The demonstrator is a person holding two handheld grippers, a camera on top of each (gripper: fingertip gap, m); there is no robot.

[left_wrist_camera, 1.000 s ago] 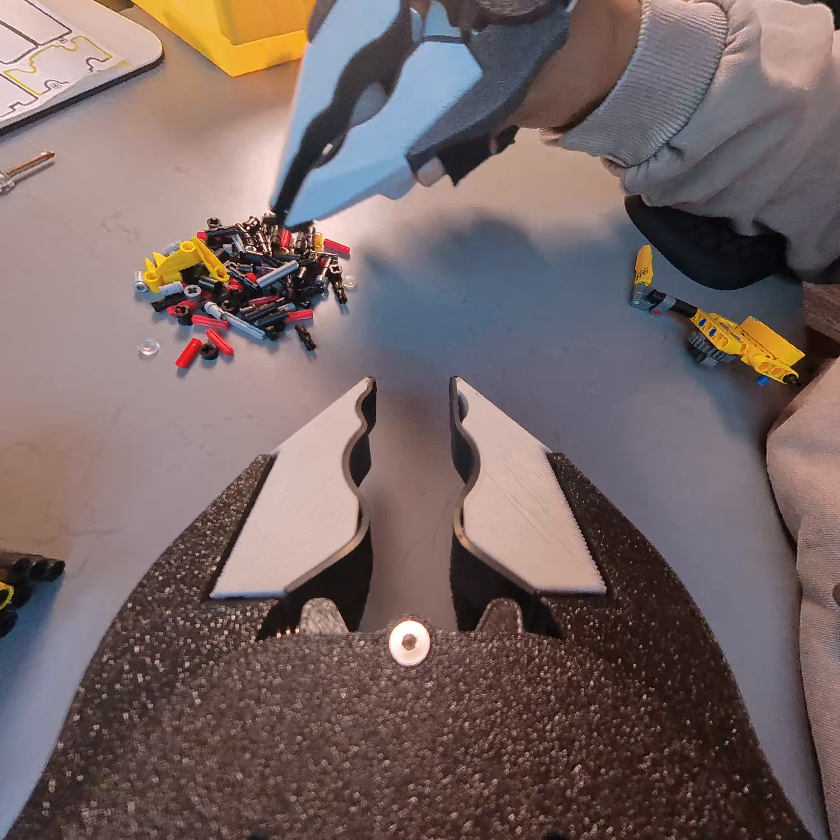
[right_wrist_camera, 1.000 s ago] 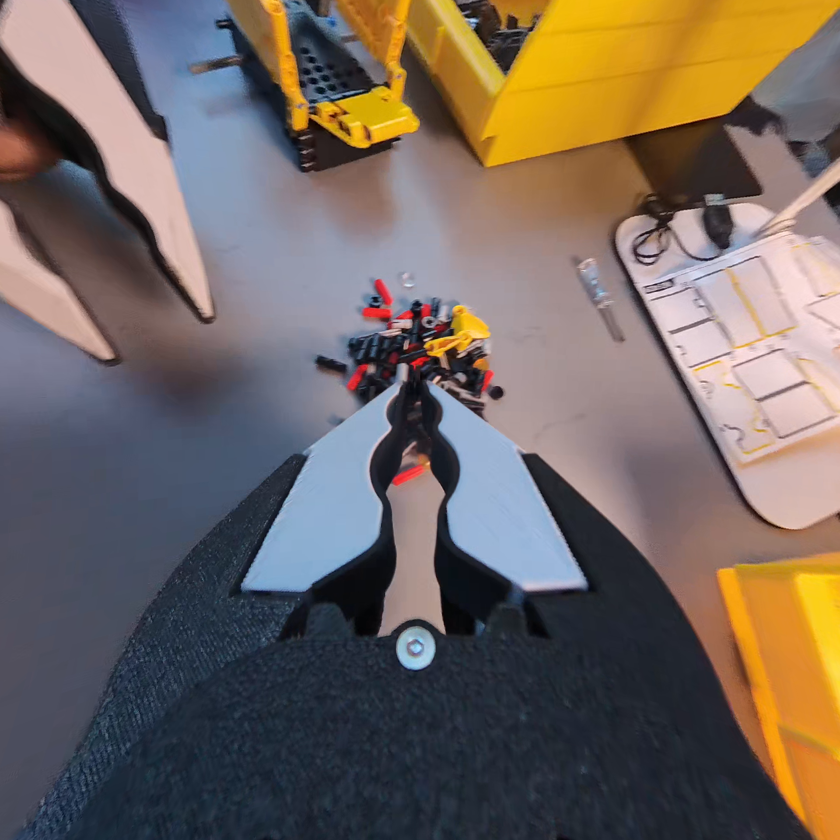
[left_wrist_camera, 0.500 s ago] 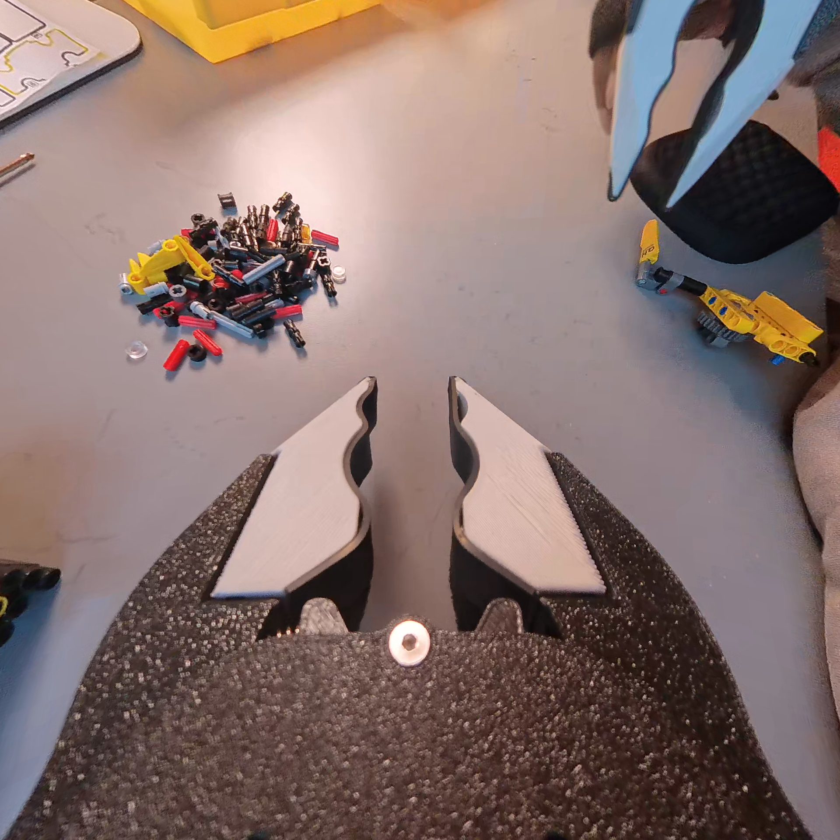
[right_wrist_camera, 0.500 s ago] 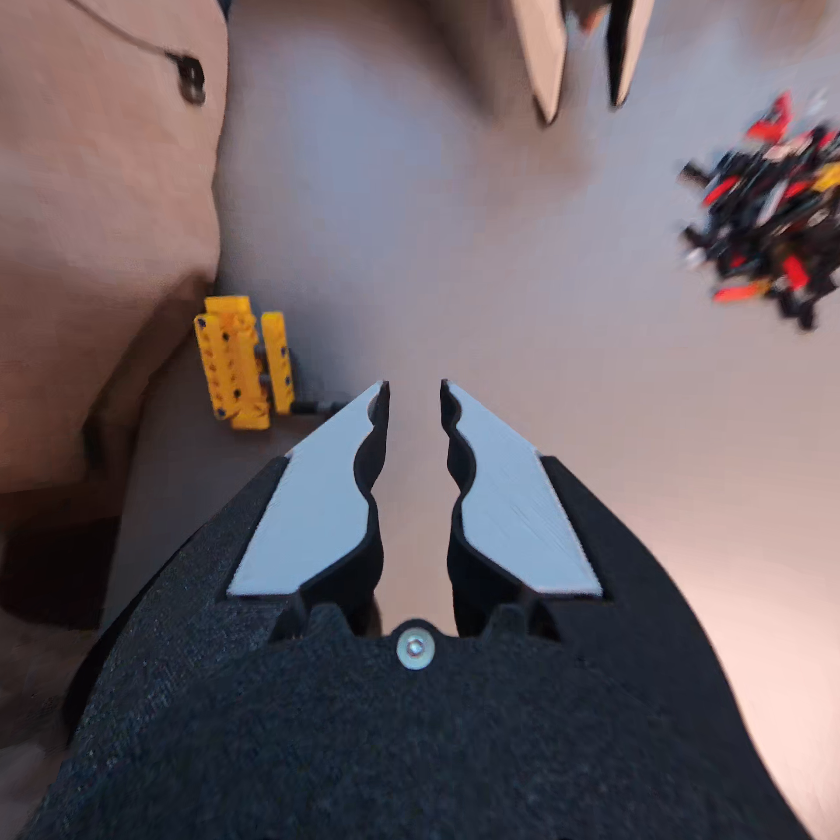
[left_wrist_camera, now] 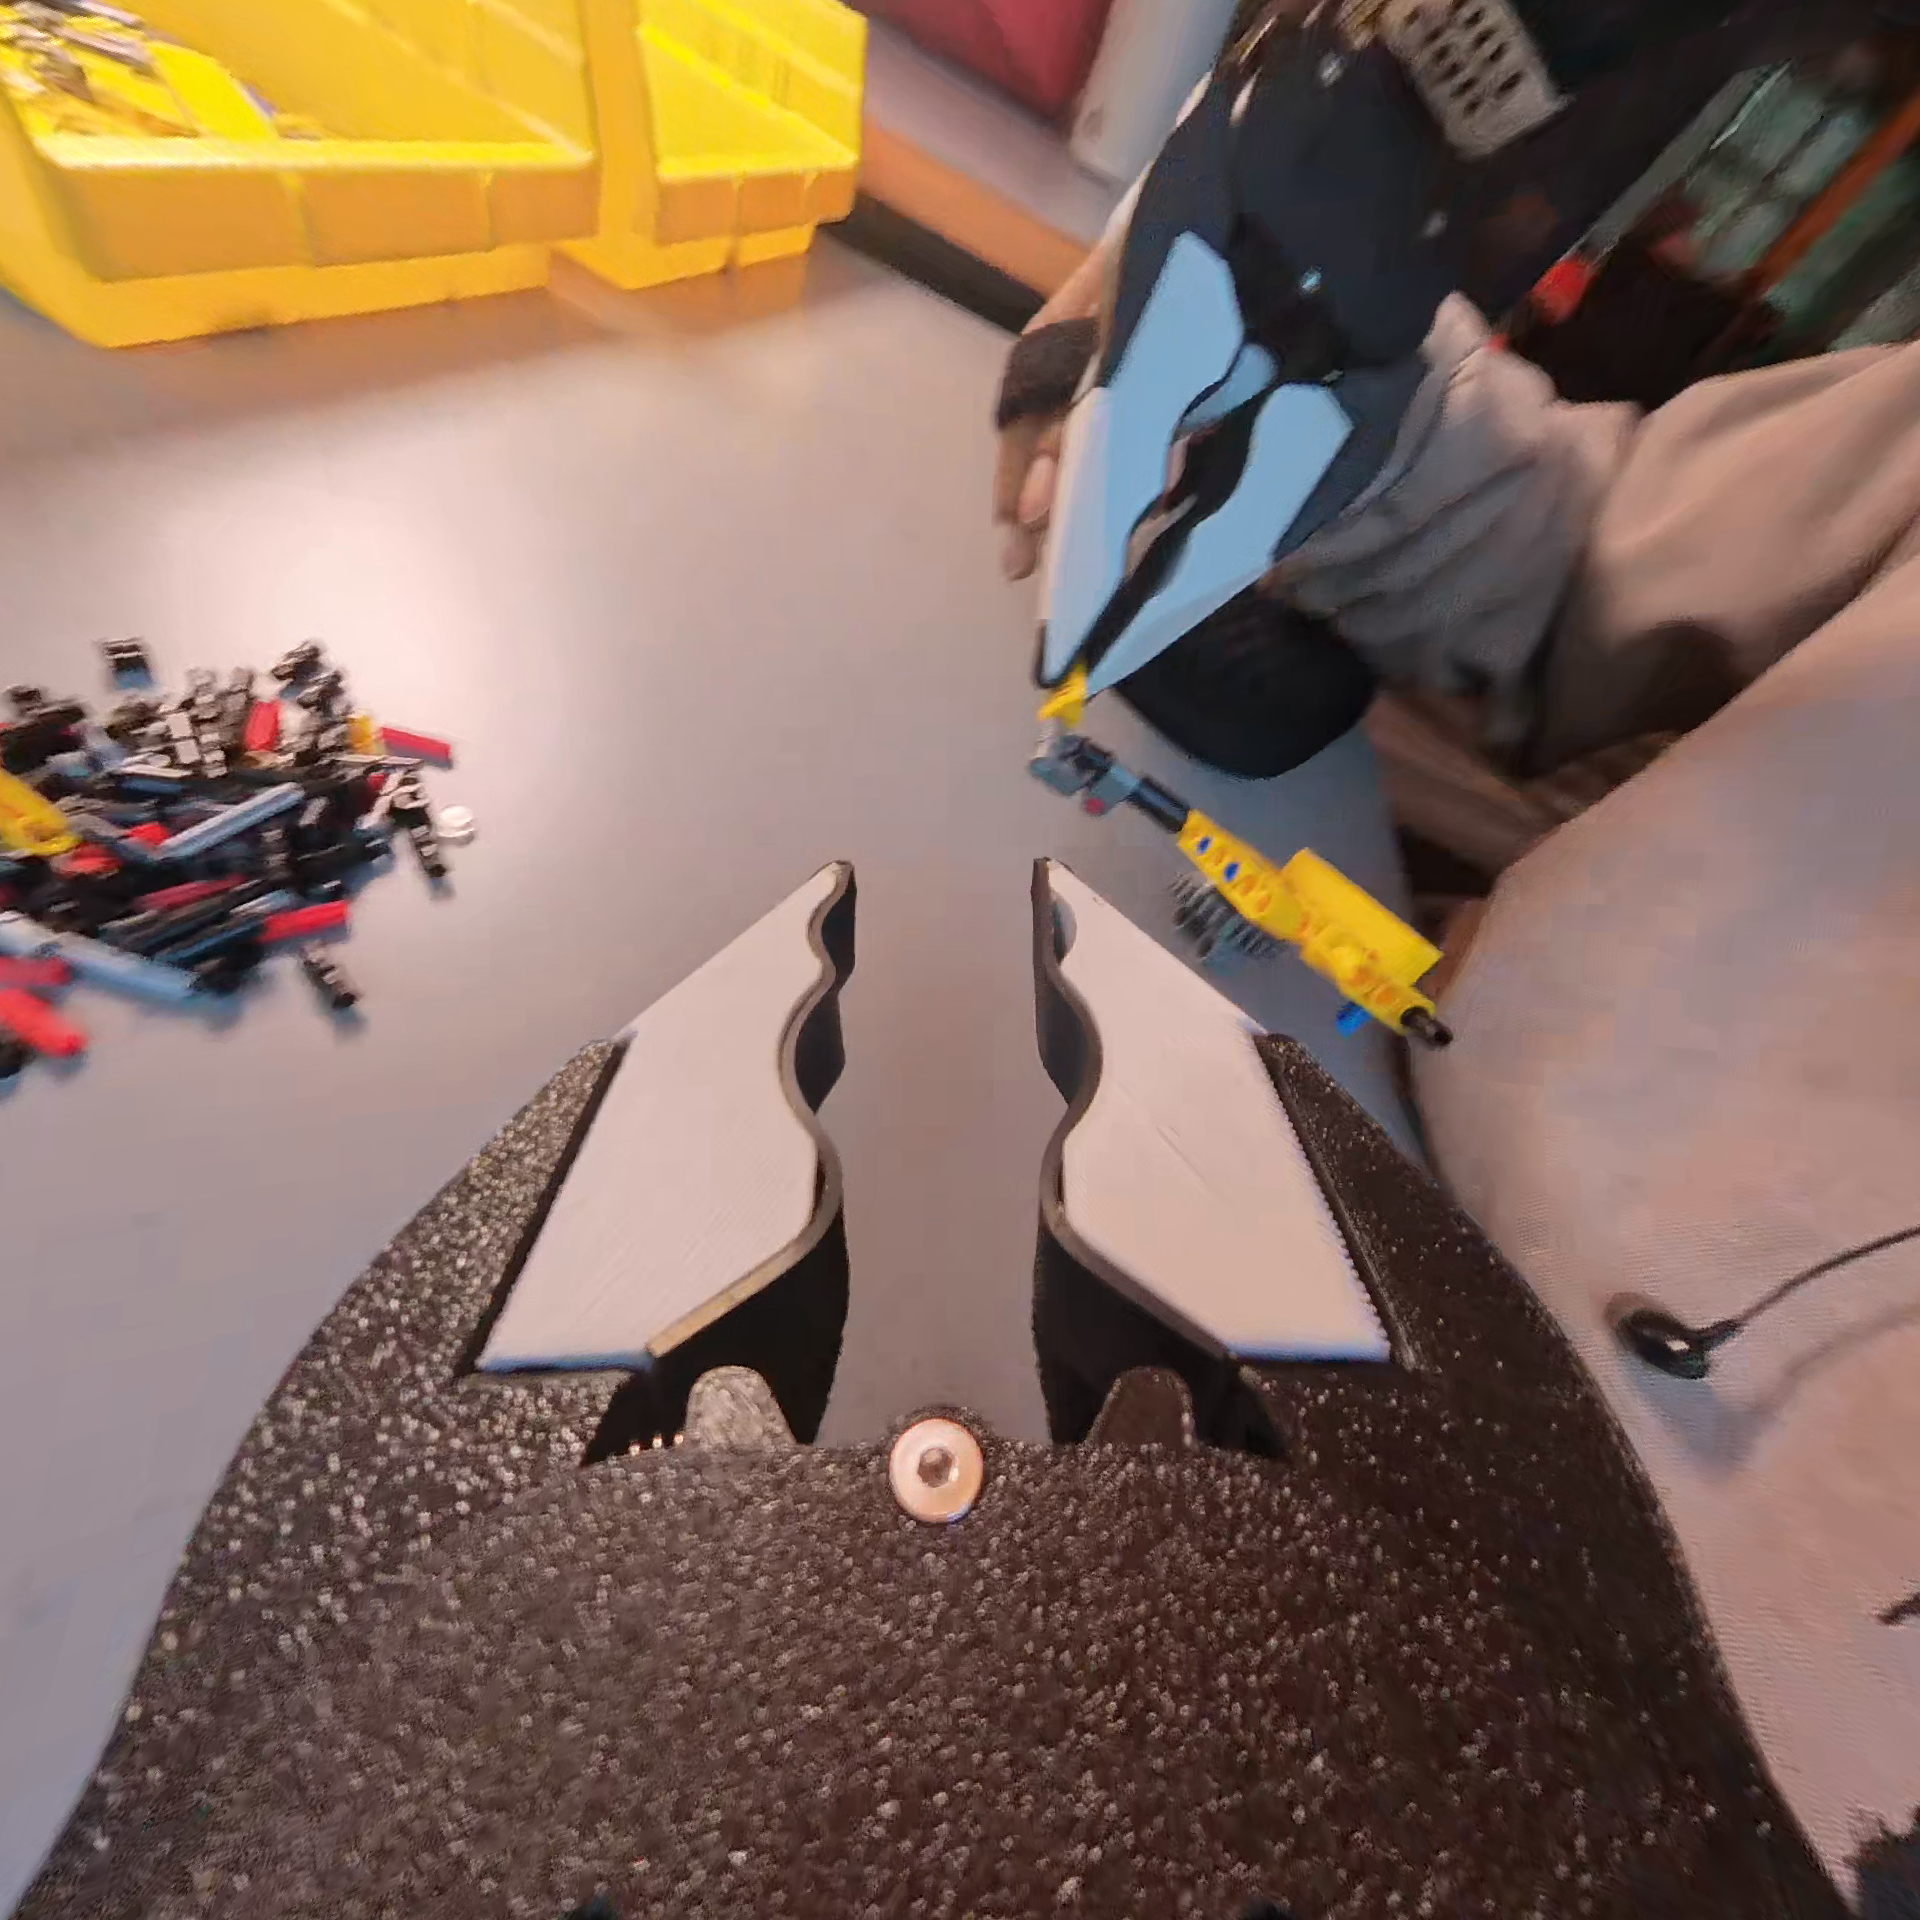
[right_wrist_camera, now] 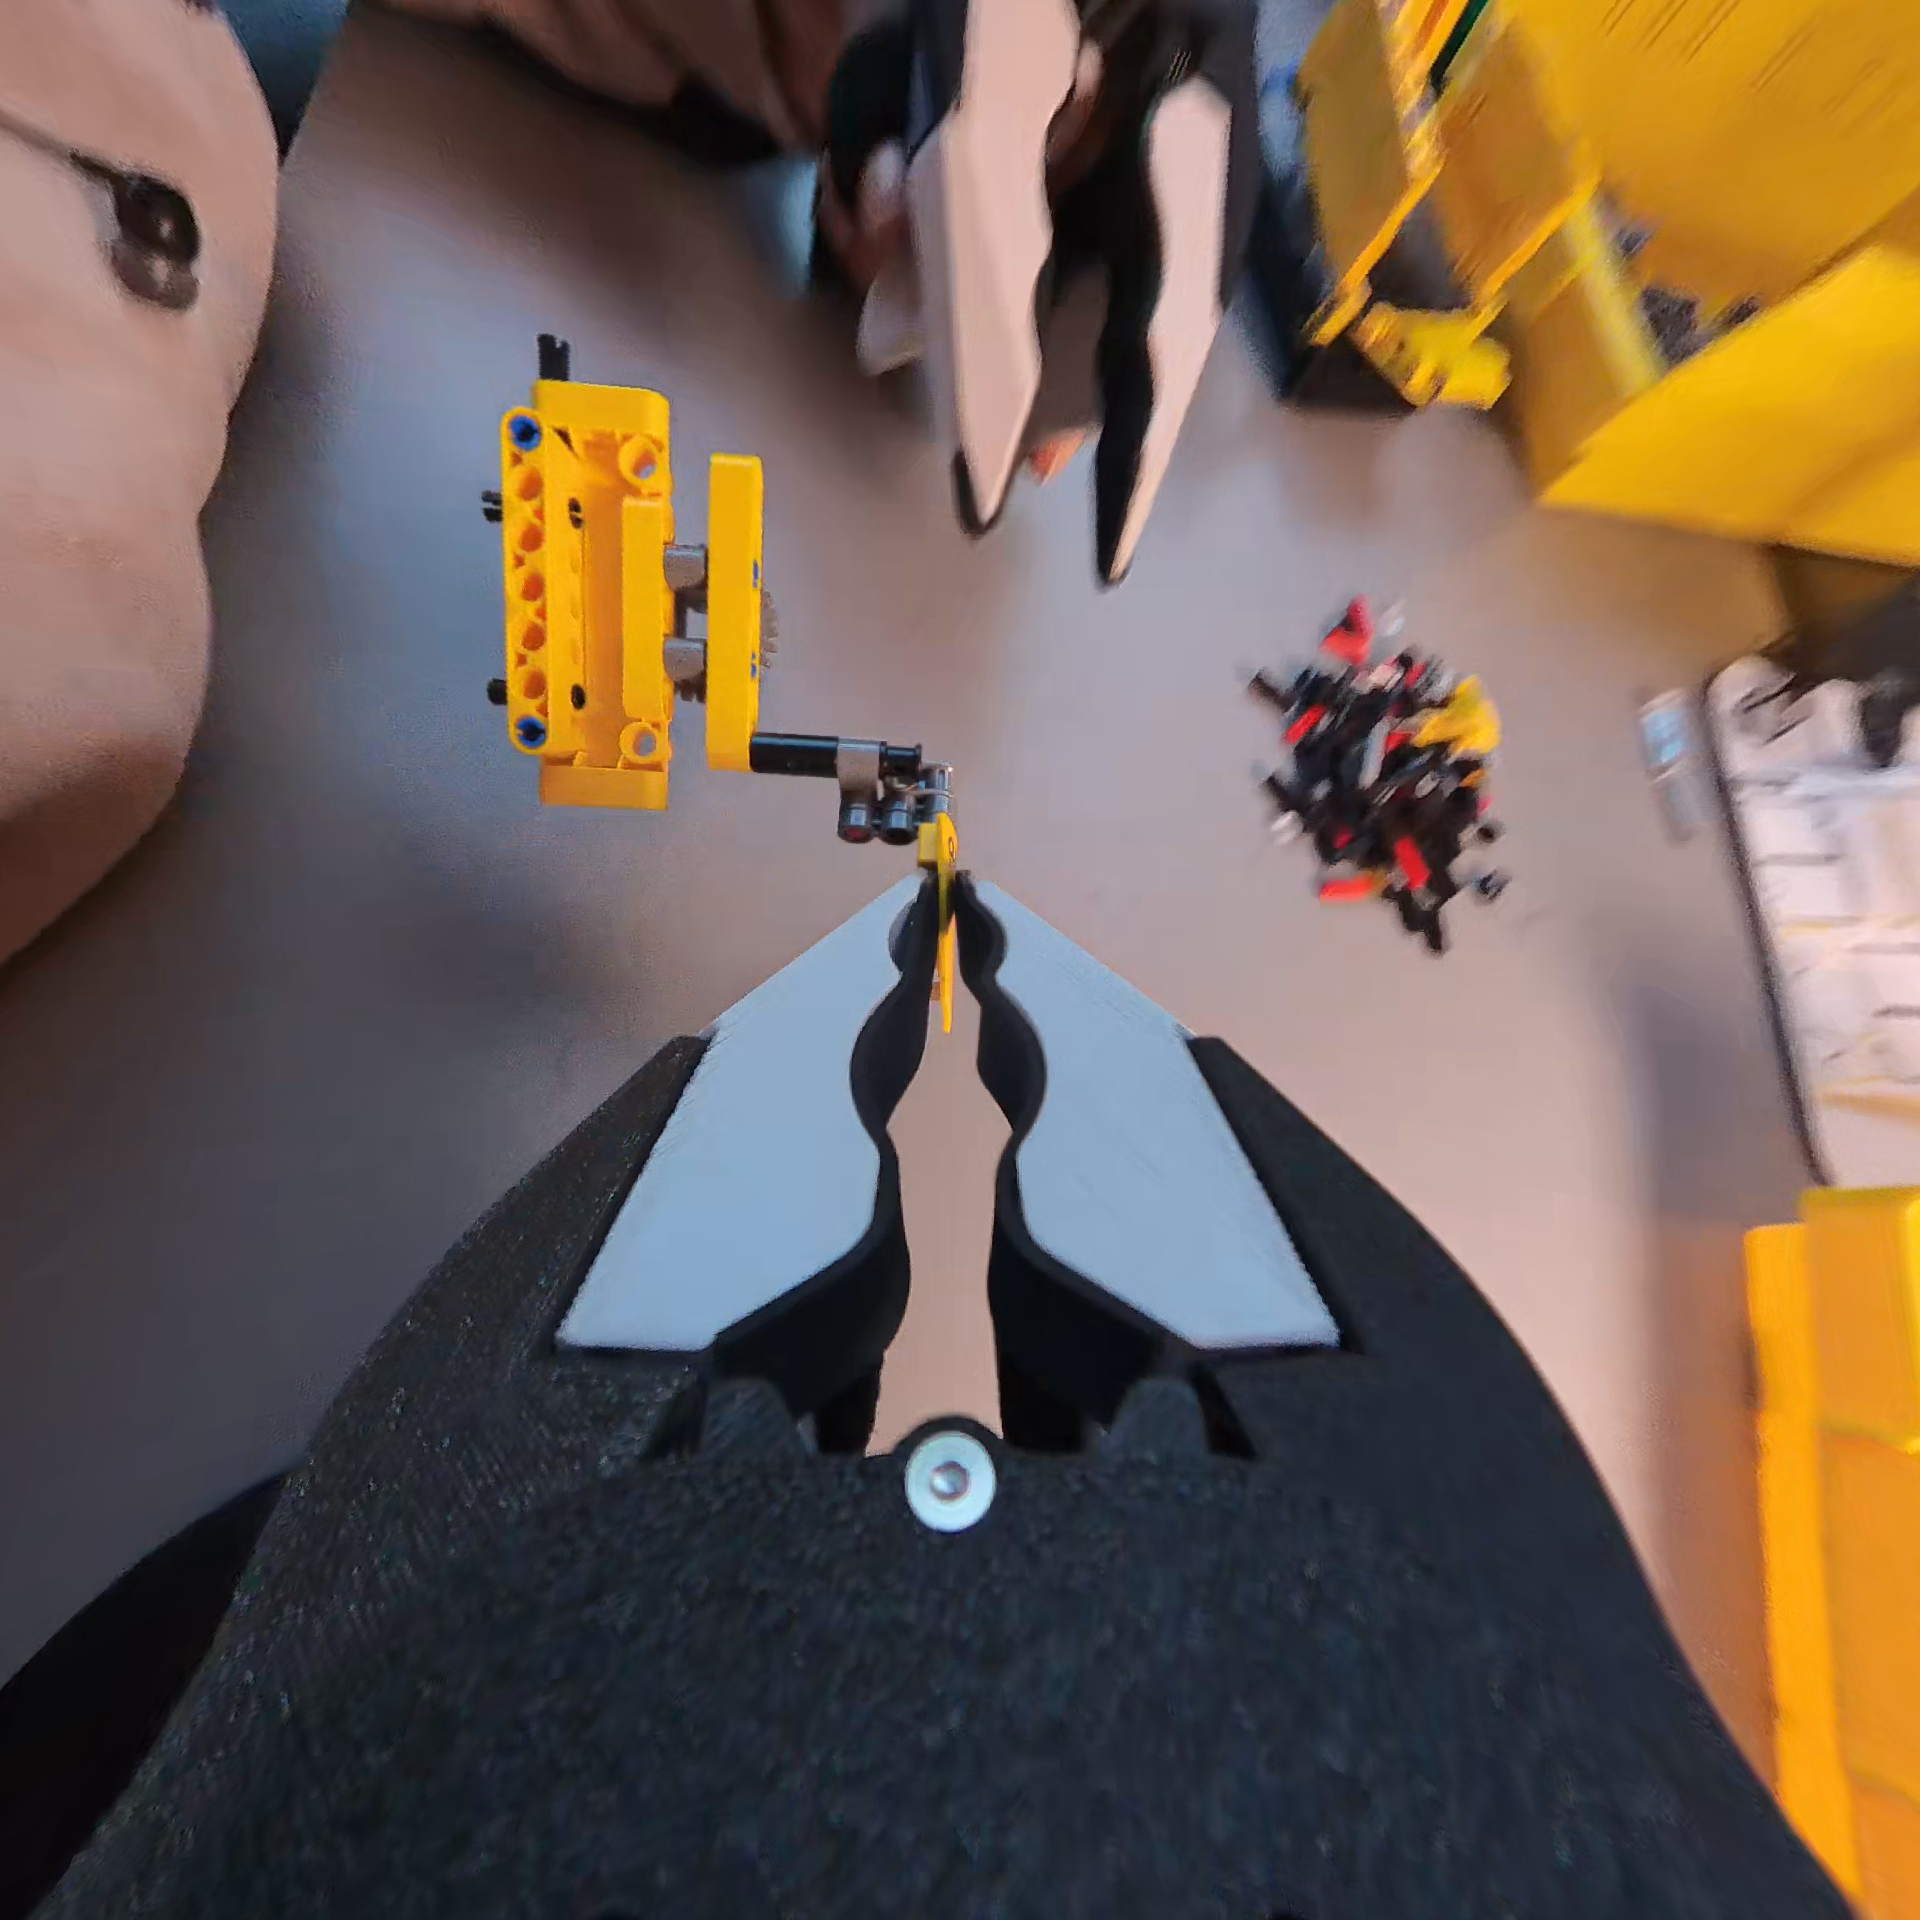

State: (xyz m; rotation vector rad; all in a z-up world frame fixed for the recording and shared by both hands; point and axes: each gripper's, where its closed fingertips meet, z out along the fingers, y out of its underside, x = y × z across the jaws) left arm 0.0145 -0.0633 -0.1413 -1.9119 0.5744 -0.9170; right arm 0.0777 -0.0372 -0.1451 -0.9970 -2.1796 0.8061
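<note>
Yellow plastic building-brick assembly (right_wrist_camera: 613,592) with a black axle and grey joint sticking out — lies on the grey table (right_wrist_camera: 1091,1091), close to a person's beige sleeve (right_wrist_camera: 94,499). In the left wrist view it sits near the table edge (left_wrist_camera: 1299,914).

Right claw (right_wrist_camera: 940,883): pressed together on the thin yellow plastic tab (right_wrist_camera: 943,914) at the end of that assembly's arm; the tab stands edge-on between the tips. In the left wrist view that same claw (left_wrist_camera: 1070,675) comes down onto the tab's end (left_wrist_camera: 1065,701). The assembly appears to rest on the table, though whether the pinched end is raised cannot be told.

Left claw (left_wrist_camera: 943,883): spread, nothing between the fingers, over bare table (left_wrist_camera: 675,520) between the assembly and the pile. It shows blurred in the right wrist view (right_wrist_camera: 1039,530), with a faint reddish speck near the tips — too blurred to tell what.

Loose pile of small black, red and grey plastic pins and connectors (left_wrist_camera: 197,831) lies well apart to the left; also seen (right_wrist_camera: 1371,769) from the right wrist. Yellow plastic bins (left_wrist_camera: 416,145) at the far side of the table. White printed sheet (right_wrist_camera: 1818,883), blurred, beyond the pile.
</note>
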